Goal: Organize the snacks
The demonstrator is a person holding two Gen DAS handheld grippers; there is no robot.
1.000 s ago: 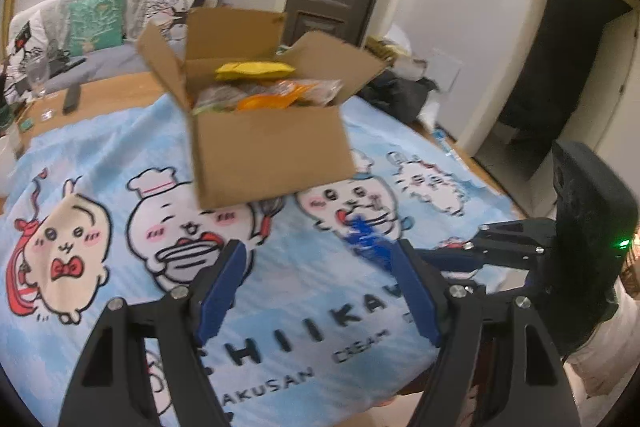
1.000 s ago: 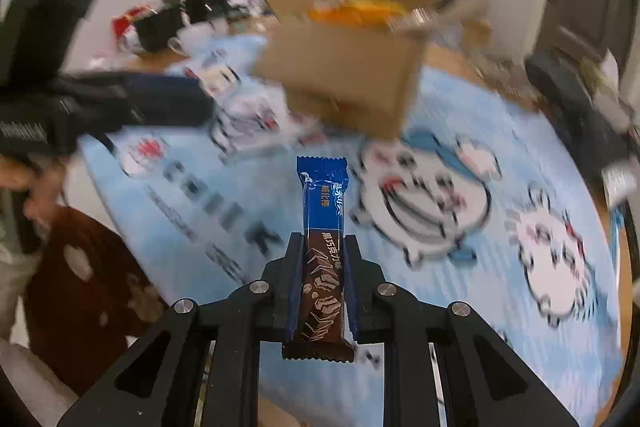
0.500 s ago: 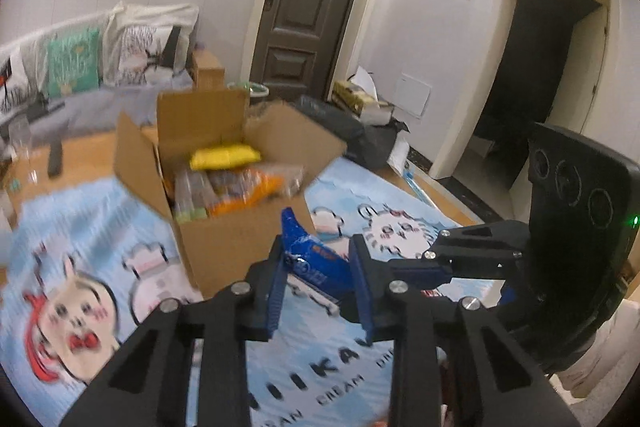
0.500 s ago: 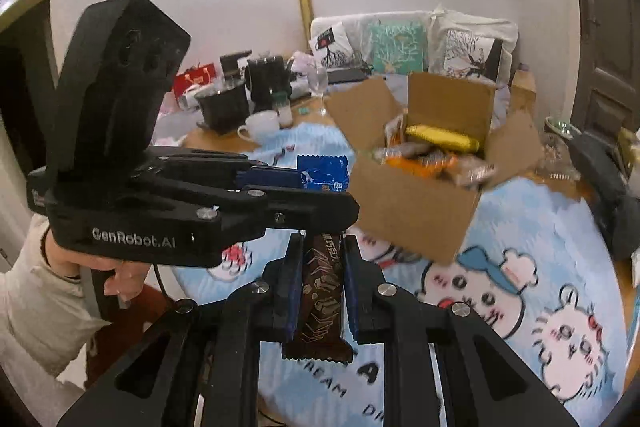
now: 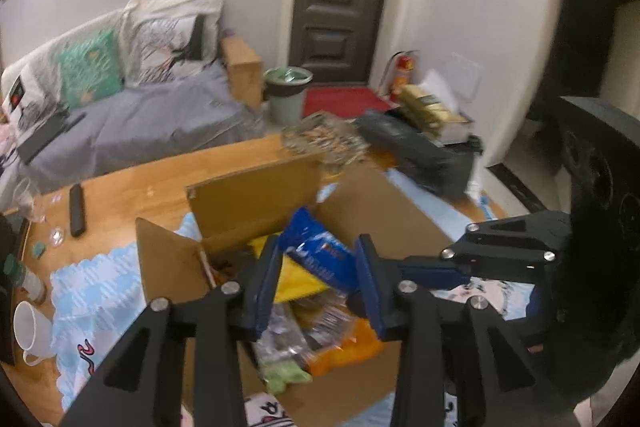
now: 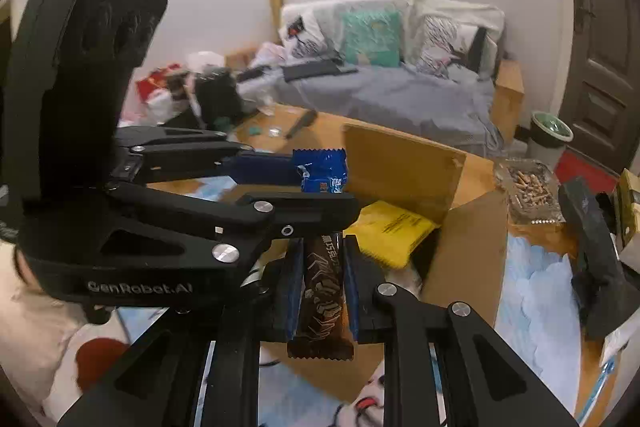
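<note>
The left gripper [image 5: 318,267] pointed steeply down over the open cardboard box [image 5: 248,199], its blue pads on either side of one end of a blue-wrapped snack bar [image 5: 320,251]; its jaws had just been parting a little, and the pads still looked to be touching the wrapper. The right gripper [image 6: 320,267] was pressed together on the bar's other, brown end [image 6: 322,291], also tilted down, with the left gripper crossing just ahead of it and to its left. Of the person, only a pale sleeve [image 6: 36,323] showed beneath the left gripper's body.

A second earlier the right gripper alone held the bar above the cartoon-printed cloth [image 5: 92,291], the left gripper wide open, the box well ahead. Since then the left had closed on the bar's blue end and both had come over the box.

The bar was long and narrow, glossy, brown with pale lettering on one half, blue on the other. Below it in the box lay a yellow packet [image 6: 390,231] and orange and clear packs [image 5: 340,351].
</note>
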